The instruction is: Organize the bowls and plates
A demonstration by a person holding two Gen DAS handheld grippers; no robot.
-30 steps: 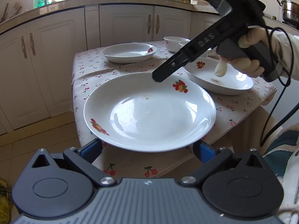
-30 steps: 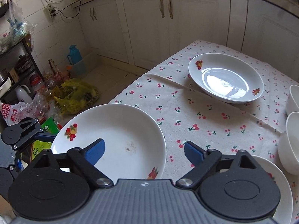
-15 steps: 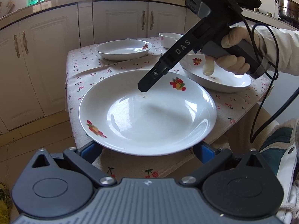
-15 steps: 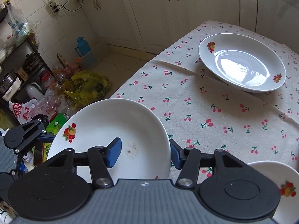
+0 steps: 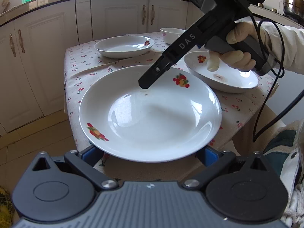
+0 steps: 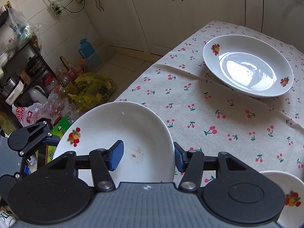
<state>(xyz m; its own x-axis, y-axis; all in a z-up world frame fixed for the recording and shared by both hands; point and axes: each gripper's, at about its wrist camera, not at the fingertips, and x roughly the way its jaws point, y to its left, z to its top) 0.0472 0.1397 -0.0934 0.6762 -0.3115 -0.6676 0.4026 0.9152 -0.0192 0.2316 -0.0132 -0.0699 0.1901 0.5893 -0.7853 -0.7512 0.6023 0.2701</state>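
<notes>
Plate pinched by its rim at the table edge.
Left wrist view: at lower centre, left gripper spread wide, tips tucked under the plate's near rim; at centre, right gripper reaching down onto the far rim, over the cherry-print tablecloth. Right wrist view: at bottom centre, right gripper pinching the plate rim, one pad inside, one outside.

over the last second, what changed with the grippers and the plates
The right gripper came down over the near plate and closed its jaws on the plate's rim, one pad inside, one outside. Earlier they stood wide open above it. The left gripper kept its place at the plate's near edge, fingers either side. The far plate, the right-hand plate and the cherry tablecloth did not move.
</notes>
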